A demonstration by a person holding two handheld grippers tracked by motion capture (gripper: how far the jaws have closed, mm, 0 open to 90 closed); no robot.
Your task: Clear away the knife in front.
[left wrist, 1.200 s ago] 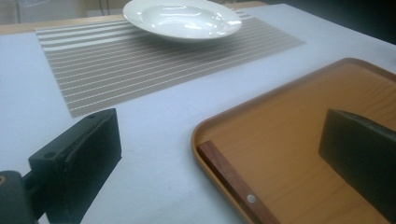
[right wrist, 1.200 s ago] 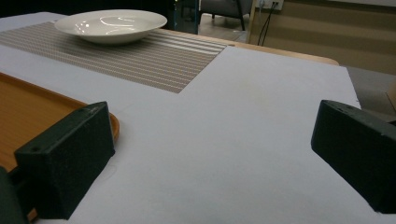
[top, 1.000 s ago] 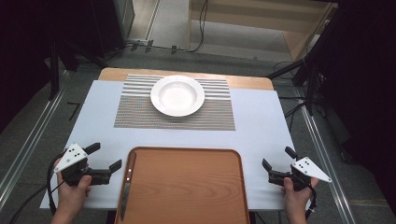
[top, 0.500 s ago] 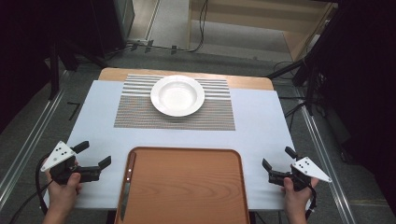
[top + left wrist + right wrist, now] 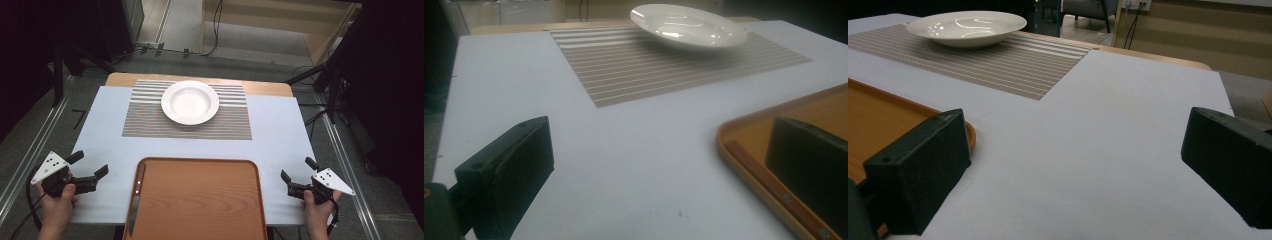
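A white deep plate [image 5: 190, 102] rests on a striped grey placemat [image 5: 150, 125] at the far middle of the table. A wooden tray [image 5: 200, 200] lies at the near edge, with a wood-handled knife [image 5: 135, 200] along its left rim. My left gripper [image 5: 91, 164] is open and empty over the white tabletop, left of the tray. My right gripper [image 5: 297, 169] is open and empty to the right of the tray. The left gripper view has the knife [image 5: 774, 192] and tray rim [image 5: 744, 130] beside the right jaw, and the plate [image 5: 689, 25] far ahead. The right gripper view has the plate [image 5: 965, 27] far off to the left.
The white tabletop [image 5: 280, 135] stretches between the placemat and the tray. The table's left and right edges lie close to both hands. Black stands and cables stand on the floor beyond the far edge.
My left gripper has drawn leftward, away from the tray and knife, toward the table's near left corner. The right gripper has stayed put.
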